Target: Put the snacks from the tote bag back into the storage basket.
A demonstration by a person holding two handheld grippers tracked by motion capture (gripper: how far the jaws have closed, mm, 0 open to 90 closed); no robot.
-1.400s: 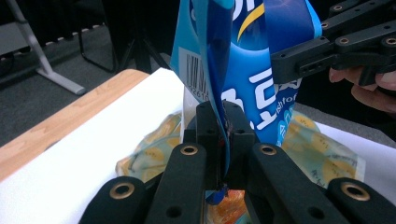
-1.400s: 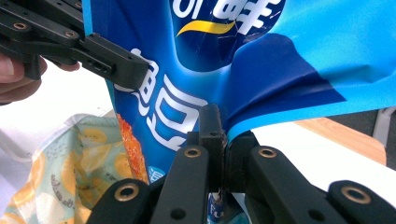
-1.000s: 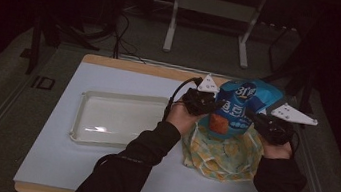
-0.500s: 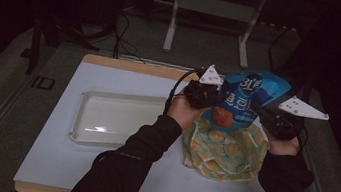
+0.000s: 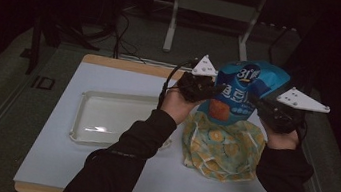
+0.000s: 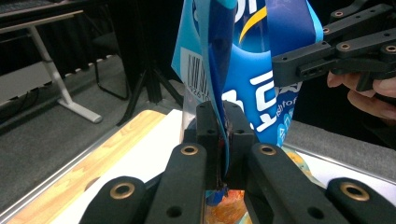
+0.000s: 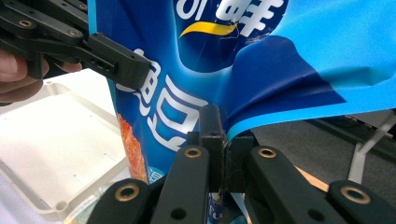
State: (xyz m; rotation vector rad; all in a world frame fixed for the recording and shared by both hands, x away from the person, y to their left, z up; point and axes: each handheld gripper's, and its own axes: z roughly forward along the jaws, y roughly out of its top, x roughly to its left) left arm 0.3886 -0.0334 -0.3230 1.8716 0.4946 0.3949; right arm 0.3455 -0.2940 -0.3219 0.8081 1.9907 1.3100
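A blue snack bag point(image 5: 244, 88) with white lettering hangs upright in the air between my two grippers. My left gripper point(image 5: 216, 89) is shut on its left edge, and in the left gripper view the jaws pinch the blue snack bag point(image 6: 261, 70) by a fold near its barcode. My right gripper point(image 5: 259, 102) is shut on the right edge; in the right gripper view the jaws clamp a creased flap of the blue snack bag point(image 7: 187, 70). Under the bag an orange and yellow patterned packet point(image 5: 224, 146) lies on the table.
A shallow white tray point(image 5: 105, 117) stands on the white table top point(image 5: 58, 161) left of the packet. The table's wooden edge point(image 5: 112, 62) runs along the back. Beyond it are dark floor, cables and a metal stand point(image 5: 210, 11).
Both grippers have risen with the blue bag, lifting it off the patterned packet. The bag now hangs higher and more upright.
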